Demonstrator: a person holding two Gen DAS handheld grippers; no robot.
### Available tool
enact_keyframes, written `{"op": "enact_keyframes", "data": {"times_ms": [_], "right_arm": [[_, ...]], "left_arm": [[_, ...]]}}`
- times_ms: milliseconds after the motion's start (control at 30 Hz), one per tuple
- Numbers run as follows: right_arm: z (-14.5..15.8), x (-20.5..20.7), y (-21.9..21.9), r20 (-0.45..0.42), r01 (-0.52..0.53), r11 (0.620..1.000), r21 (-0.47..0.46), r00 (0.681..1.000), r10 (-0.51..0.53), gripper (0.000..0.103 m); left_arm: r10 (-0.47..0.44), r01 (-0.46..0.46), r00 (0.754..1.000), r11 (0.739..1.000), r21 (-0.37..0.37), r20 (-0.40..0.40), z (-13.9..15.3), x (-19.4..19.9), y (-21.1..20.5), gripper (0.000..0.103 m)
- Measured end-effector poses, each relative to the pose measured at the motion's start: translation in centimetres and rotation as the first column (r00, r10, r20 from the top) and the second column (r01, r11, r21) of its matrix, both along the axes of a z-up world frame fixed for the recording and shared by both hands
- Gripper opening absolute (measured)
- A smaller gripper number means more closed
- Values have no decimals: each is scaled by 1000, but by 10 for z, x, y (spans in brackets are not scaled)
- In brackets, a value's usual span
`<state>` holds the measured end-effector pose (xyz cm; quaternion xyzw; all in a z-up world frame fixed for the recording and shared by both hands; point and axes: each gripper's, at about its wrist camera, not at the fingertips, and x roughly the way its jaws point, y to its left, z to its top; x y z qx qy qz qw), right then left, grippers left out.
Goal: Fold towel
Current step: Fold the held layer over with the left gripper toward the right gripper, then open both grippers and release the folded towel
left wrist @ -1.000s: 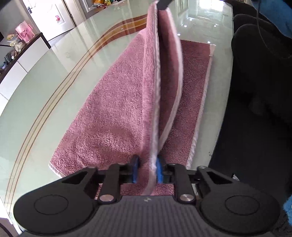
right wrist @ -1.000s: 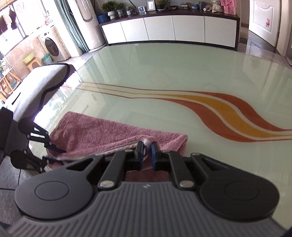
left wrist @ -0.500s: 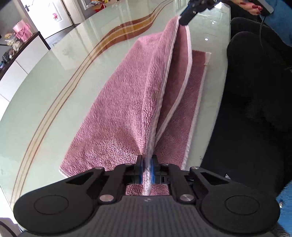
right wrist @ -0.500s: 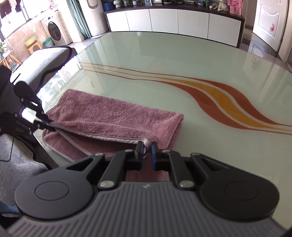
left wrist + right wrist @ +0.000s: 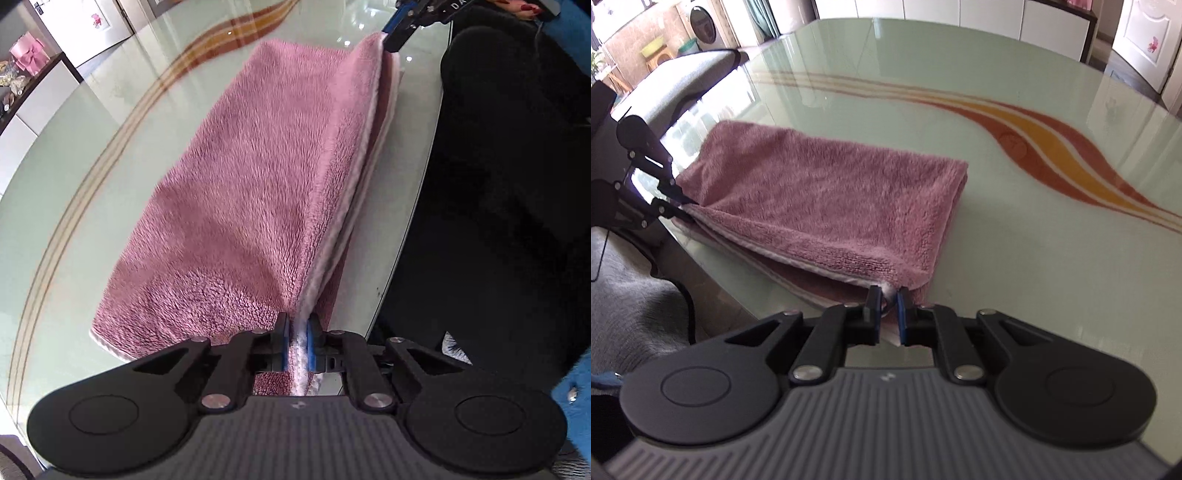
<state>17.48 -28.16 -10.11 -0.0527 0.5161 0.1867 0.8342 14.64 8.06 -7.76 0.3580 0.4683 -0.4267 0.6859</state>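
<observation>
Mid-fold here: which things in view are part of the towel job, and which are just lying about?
In the job:
- pink towel, folded over on the glass table
- left gripper, shut on a towel corner
- right gripper, shut on the other corner

Just about:
- pink gift box
- washing machine
- white cabinets

We have two fisheye views, each mounted behind a gripper and looking steeply down along its fingers. Our left view faces lengthwise along the towel (image 5: 251, 192) on the table (image 5: 74, 155), close above one corner. Our right view looks across from the other corner. Both share the towel, and each shows the opposite gripper at its frame edge.
</observation>
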Motion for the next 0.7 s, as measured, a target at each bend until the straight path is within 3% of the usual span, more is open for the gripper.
{"op": "enact_keyframes", "data": {"times_ms": [100,133,167,333,433,500,700], "right_arm": [[-7,0,4,-17,-6,999,-32,1000,6,19],[-9,0,4,-22,-8,999,-46,1000,7,32],[-7,-2,4,-9,-13,998,-59,1000,12,36],[20,-8,-2,63,-14,1000,18,998,13,36],[37,-3,-3,134,-12,997,73,991,2,36],[34,9,9,179,7,998,64,984,-19,35],[4,45,58,217,19,1000,13,976,-22,27]], "left_arm": [[5,-5,1000,1000,-7,2,0,-2,2,25],[4,-4,1000,1000,-7,4,2,-3,4,31],[4,-4,1000,1000,-6,12,4,-5,5,34],[84,-79,996,992,-101,44,26,-7,21,47],[183,-164,980,962,-217,72,42,1,30,59],[240,-208,967,938,-278,84,44,9,24,60],[333,-288,932,920,-265,142,16,29,-12,58]]}}
